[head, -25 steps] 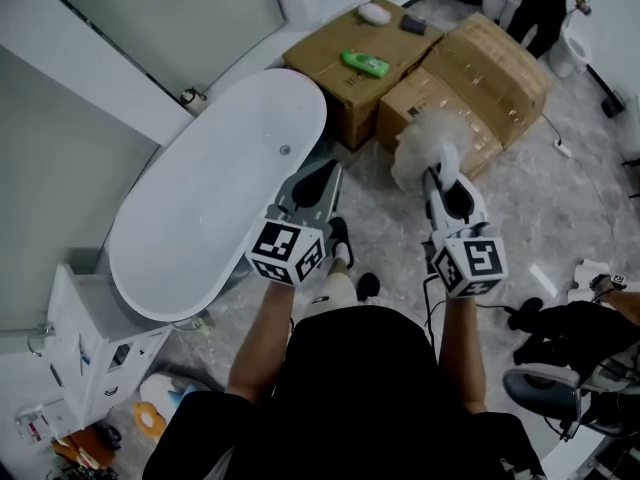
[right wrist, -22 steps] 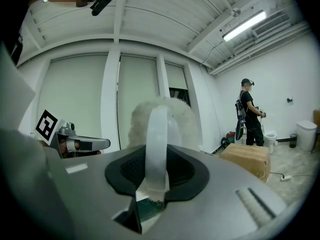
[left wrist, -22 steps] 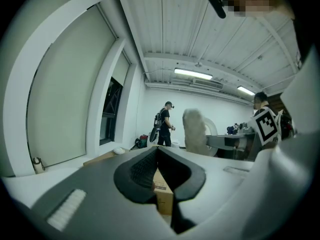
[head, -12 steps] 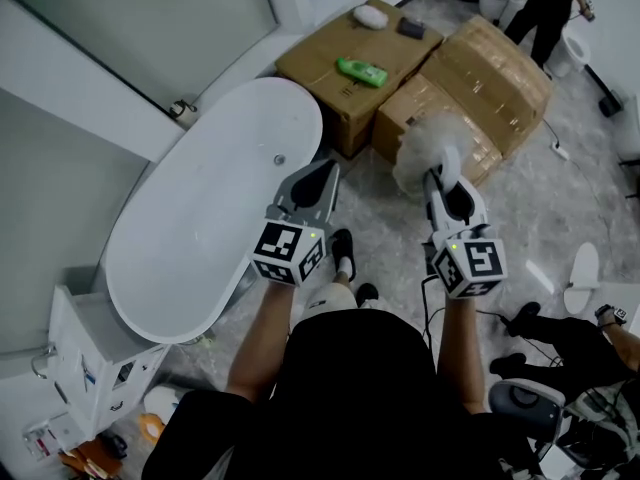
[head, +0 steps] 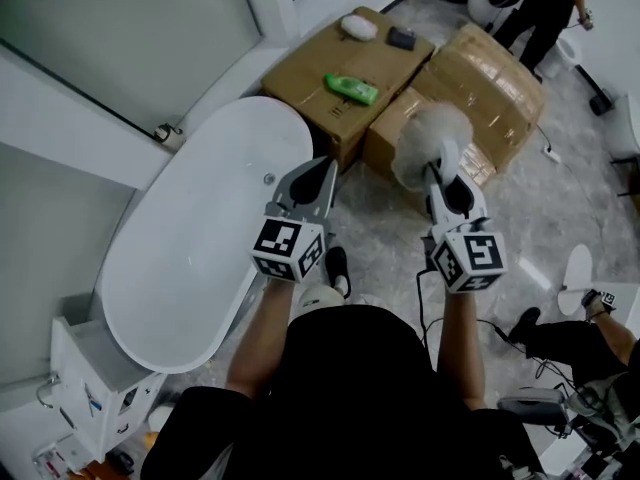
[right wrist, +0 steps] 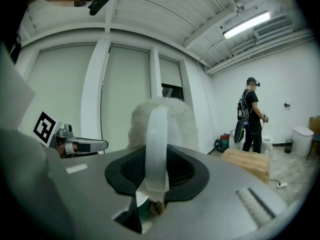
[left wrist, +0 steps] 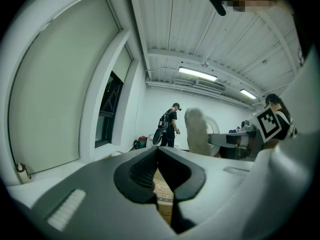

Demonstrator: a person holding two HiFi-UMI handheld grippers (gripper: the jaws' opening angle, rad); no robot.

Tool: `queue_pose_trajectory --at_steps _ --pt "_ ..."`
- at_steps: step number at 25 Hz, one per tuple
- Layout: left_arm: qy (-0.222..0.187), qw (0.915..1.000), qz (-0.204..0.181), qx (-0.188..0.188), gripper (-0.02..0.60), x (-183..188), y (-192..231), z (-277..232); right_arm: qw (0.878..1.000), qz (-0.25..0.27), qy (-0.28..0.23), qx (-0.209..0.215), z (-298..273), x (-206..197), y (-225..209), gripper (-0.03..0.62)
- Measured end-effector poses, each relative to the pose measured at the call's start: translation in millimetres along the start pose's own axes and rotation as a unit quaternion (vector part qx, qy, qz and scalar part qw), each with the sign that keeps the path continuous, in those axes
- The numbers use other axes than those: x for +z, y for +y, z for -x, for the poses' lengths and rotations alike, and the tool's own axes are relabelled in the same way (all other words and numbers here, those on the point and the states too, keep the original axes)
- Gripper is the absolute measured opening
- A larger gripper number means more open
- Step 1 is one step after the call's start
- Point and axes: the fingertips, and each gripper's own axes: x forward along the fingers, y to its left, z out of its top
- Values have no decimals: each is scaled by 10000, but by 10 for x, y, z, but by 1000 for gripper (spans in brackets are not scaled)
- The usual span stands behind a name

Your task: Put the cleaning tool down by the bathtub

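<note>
**A:** How many grippers do we hold, and how do their fingers stand?

**B:** Two. On our left gripper the fingers are pressed together at the tips, with nothing between them. On our right gripper the fingers pinch the pale handle of the one cleaning tool. It is a brush whose fluffy white head stands out beyond the fingertips, in the air above the floor.

**A:** Where is the bathtub from us?

**B:** There is one bathtub, white and oval, at our ten o'clock. Its near rim is just beside the left gripper in the head view. The cleaning tool is apart from it, toward one o'clock.

**A:** What else do we count?

**B:** Three cardboard boxes sit close together at twelve to one o'clock. The one at twelve o'clock carries one green bottle, one white lump and one small dark object. One white cabinet stands at seven o'clock, by the tub's near end. One person in black stands far off at one o'clock.

**A:** And the surface and the room?

**B:** Everything rests on a grey mottled floor. Frosted window panels run along the far side of the tub. The walls are white and the ceiling is ribbed and white. We count two strip lights in the left gripper view.
</note>
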Motion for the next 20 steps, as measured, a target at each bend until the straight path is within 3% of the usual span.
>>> queue_pose_trajectory --at_steps 11,20 --pt "-90 9998 -14 -194 -2 167 473 -370 9997 85 -178 -164 -559 221 -25 91" --pt "-2 9998 78 -206 -2 99 679 -485 9997 28 -66 -235 -817 161 -41 91"
